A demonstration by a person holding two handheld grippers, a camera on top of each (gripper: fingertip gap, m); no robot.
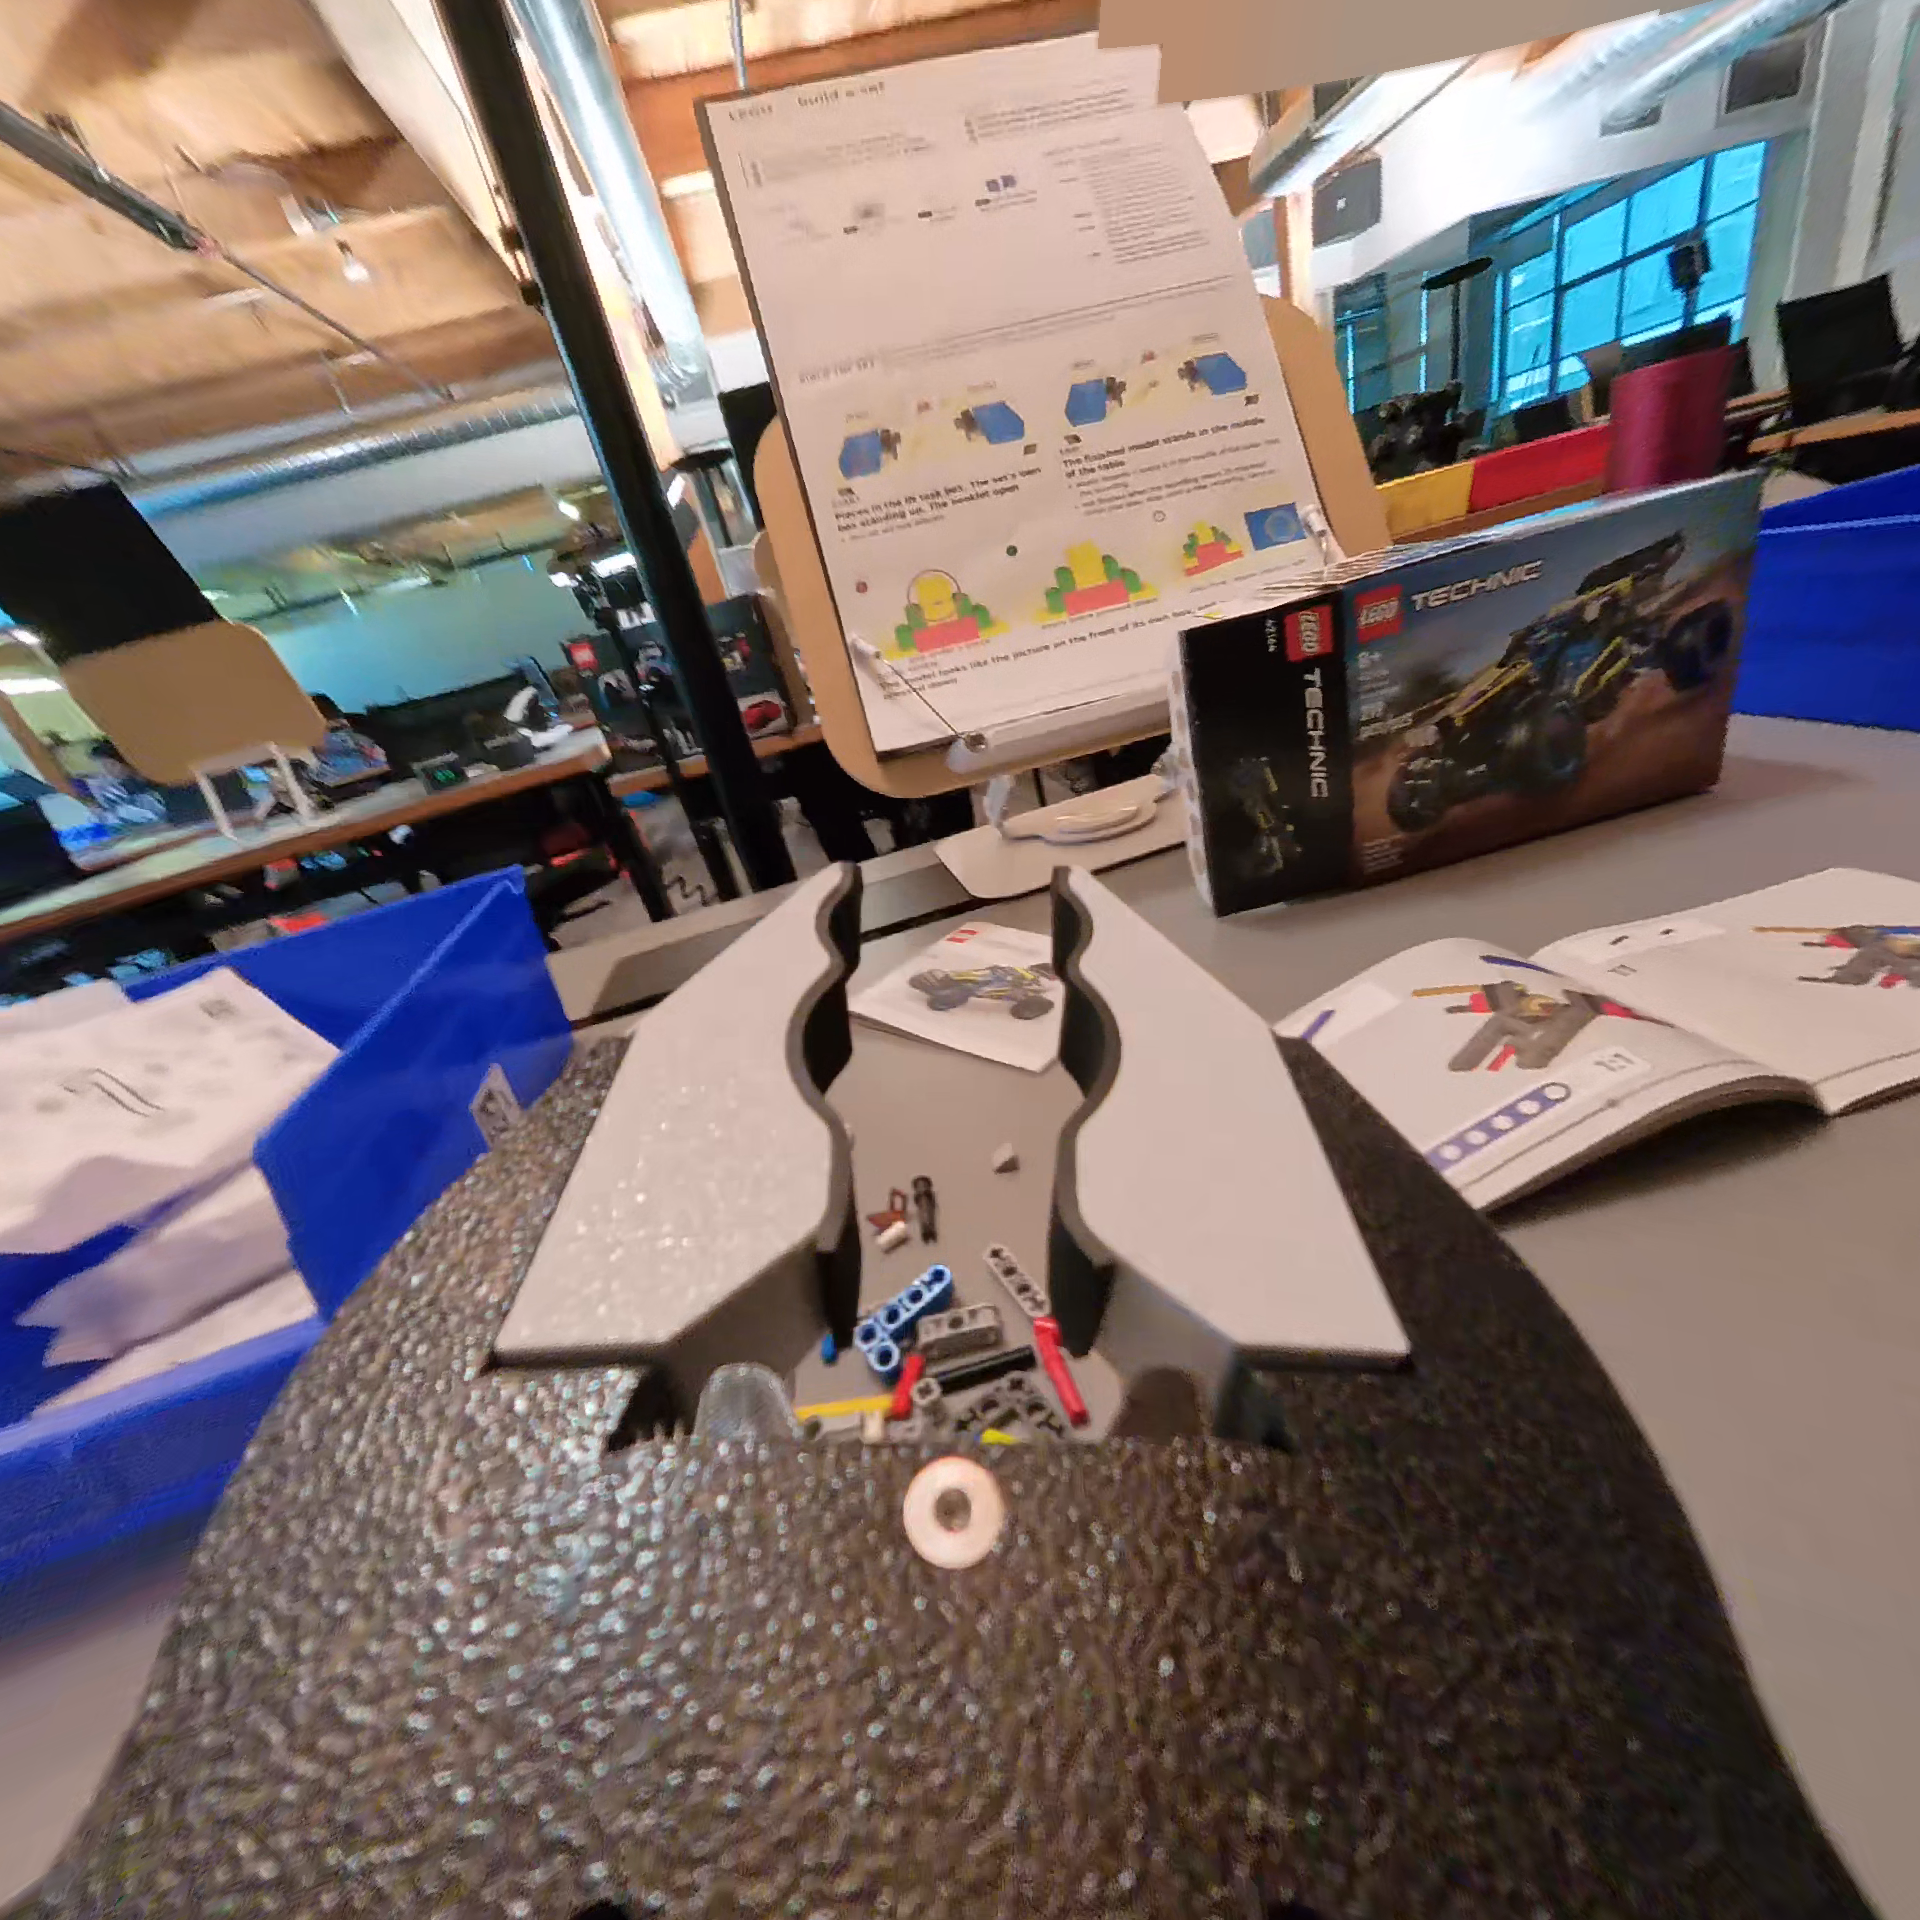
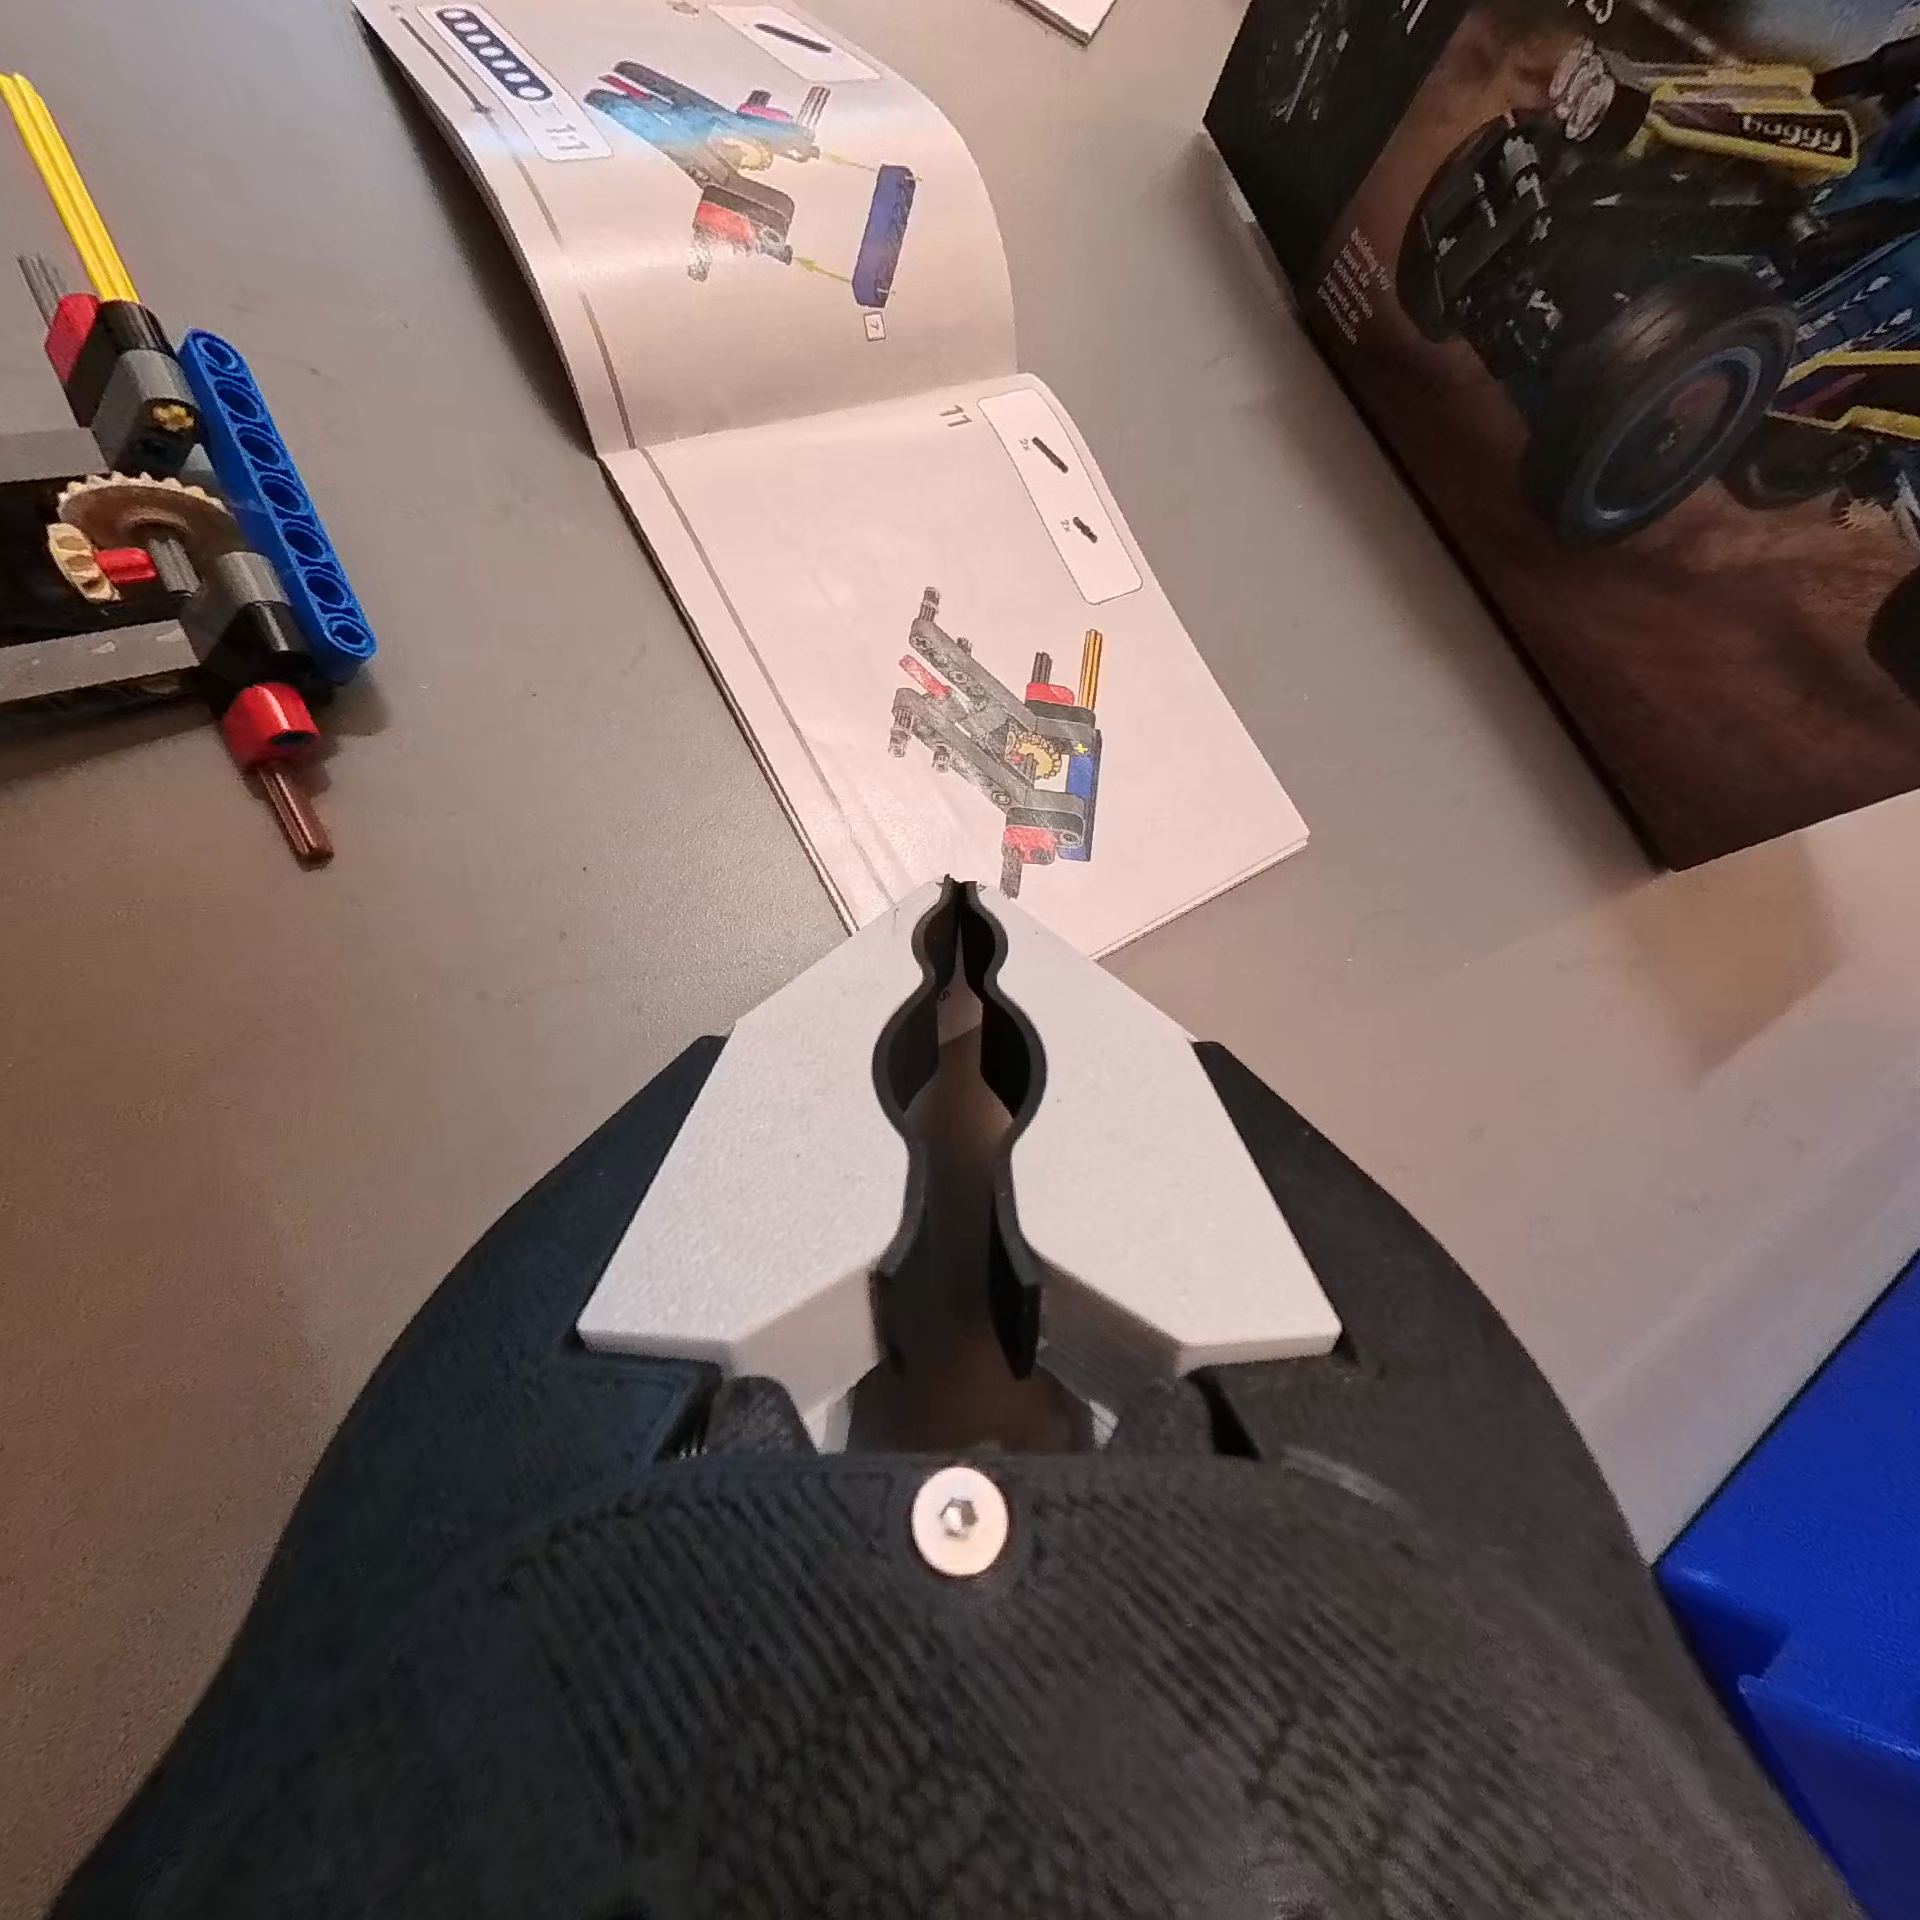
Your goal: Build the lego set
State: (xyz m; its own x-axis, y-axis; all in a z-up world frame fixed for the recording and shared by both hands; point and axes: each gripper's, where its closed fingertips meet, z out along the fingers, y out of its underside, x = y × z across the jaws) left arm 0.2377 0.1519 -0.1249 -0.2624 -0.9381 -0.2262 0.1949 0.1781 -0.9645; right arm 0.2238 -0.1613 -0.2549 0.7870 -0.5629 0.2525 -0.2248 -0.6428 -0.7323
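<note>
My left gripper is open and empty, held above the grey table. Between its fingers I see a loose pile of small parts on the table: a short blue beam, a red axle, and grey and black pieces. My right gripper is shut, its tips at the near edge of the open instruction booklet; I see nothing held in it. A partly built assembly lies at the left, with a long blue beam, tan gears, red bushes and a yellow axle.
The set's box stands at the back right and also shows in the right wrist view. A printed sheet on a stand is behind the table. Blue bins sit at the left and the right. A small leaflet lies ahead. Tip to tip, the grippers are about 35 cm apart.
</note>
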